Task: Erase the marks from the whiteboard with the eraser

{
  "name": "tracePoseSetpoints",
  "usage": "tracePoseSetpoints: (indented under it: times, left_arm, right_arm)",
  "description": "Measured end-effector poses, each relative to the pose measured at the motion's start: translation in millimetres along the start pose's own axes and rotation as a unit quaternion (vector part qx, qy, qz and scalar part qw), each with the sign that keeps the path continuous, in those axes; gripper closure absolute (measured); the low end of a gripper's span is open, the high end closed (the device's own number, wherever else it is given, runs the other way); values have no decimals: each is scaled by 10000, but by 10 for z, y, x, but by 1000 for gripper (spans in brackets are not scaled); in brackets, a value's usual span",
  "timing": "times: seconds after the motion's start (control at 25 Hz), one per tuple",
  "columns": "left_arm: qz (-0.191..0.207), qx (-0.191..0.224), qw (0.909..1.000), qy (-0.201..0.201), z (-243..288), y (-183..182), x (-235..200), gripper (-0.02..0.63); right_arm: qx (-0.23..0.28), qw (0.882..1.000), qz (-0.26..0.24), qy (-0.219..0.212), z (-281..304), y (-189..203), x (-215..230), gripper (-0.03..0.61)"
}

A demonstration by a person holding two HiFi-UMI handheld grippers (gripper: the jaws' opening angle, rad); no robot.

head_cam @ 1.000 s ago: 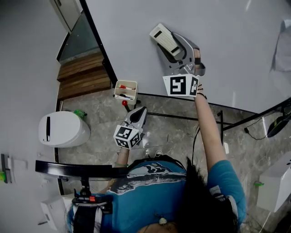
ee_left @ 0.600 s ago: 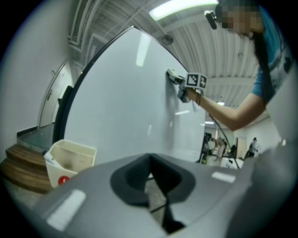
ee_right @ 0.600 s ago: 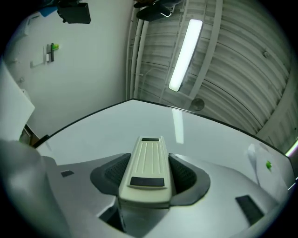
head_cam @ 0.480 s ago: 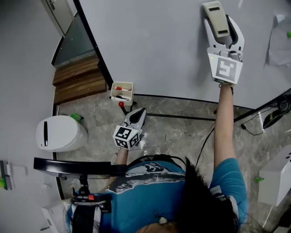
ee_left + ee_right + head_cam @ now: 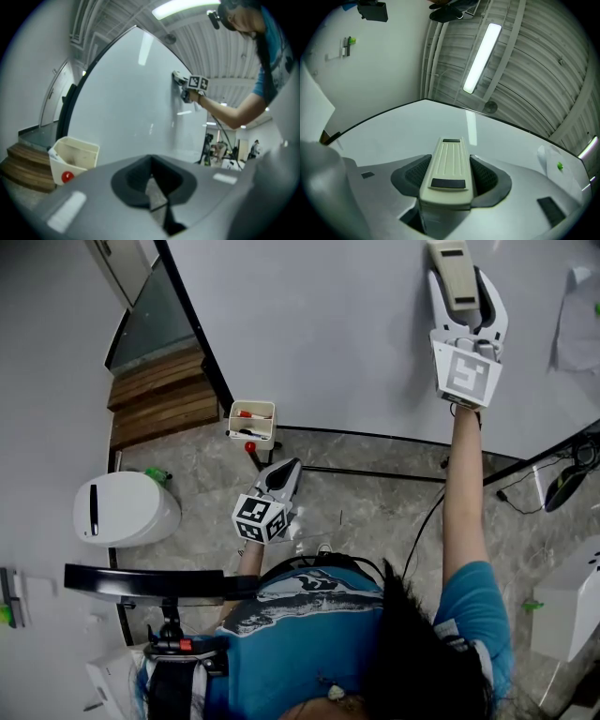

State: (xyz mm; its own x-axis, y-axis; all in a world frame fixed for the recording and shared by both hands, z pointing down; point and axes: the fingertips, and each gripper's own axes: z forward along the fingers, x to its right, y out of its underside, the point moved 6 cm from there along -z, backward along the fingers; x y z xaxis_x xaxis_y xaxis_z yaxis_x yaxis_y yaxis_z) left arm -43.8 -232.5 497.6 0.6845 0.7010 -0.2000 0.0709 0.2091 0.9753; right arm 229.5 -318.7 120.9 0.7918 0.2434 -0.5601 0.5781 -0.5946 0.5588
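- On the far left, a round white bin (image 5: 127,509) sits on the stone floor. Brown wooden steps (image 5: 161,397) show above it in the head view.
- Just right of the steps, a small cream box (image 5: 254,422) sits by the whiteboard's bottom left corner. It has pens inside.
- Your left gripper (image 5: 289,470) is down low, near that box but not touching it. Its jaws are closed tight together, and nothing is between them.
- The whiteboard (image 5: 328,334) fills the top of the head view. It has a black frame.
- Your right arm reaches up high. Your right gripper (image 5: 461,282) squeezes the eraser (image 5: 450,263) from both sides.
- The eraser is cream with a ribbed back. It lies up against the whiteboard near the top right, well apart from your left gripper.
- On the far right, a pale sheet (image 5: 574,329) is on the board.
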Motion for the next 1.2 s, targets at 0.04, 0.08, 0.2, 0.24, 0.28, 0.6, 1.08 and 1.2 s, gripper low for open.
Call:
tracePoseSetpoints:
  times: [0.04,0.08,0.2,0.24,0.28,0.6,1.08,1.2]
  left_arm:
    - [-6,-4,10000,-23,-11,8,-15,609]
    - [-9,-6,10000,-46,-23,14,-32,609]
    - [-7,-2,10000,-98,-48,21,-73,609]
    - [-7,1,9999,-112,-53,22,-85,609]
    - [-5,3,9999,-126,-58,22,-97,609]
    - [-48,28,9995,-310,-116,37,-212,609]
    - [-75,16,9990,-442,-185,75,-277,609]
    - [-82,16,9989,-454,-184,85,-289,609]
  right_arm:
    - [47,10000,-49,-42,0,-1,-63,316]
    - [86,9998,-149,-122,-1,-3,-145,316]
    - [14,9978,-466,-481,-23,25,-503,316]
    - [-35,9971,-473,-597,-33,42,-645,316]
    - [-71,9964,-448,-713,-43,58,-790,316]
    - [-98,9838,-283,-1770,-173,166,-1993,316]
    - [-196,9568,-691,-2818,-463,453,-3056,316]
    - [-177,9562,-773,-2817,-467,454,-3043,316]
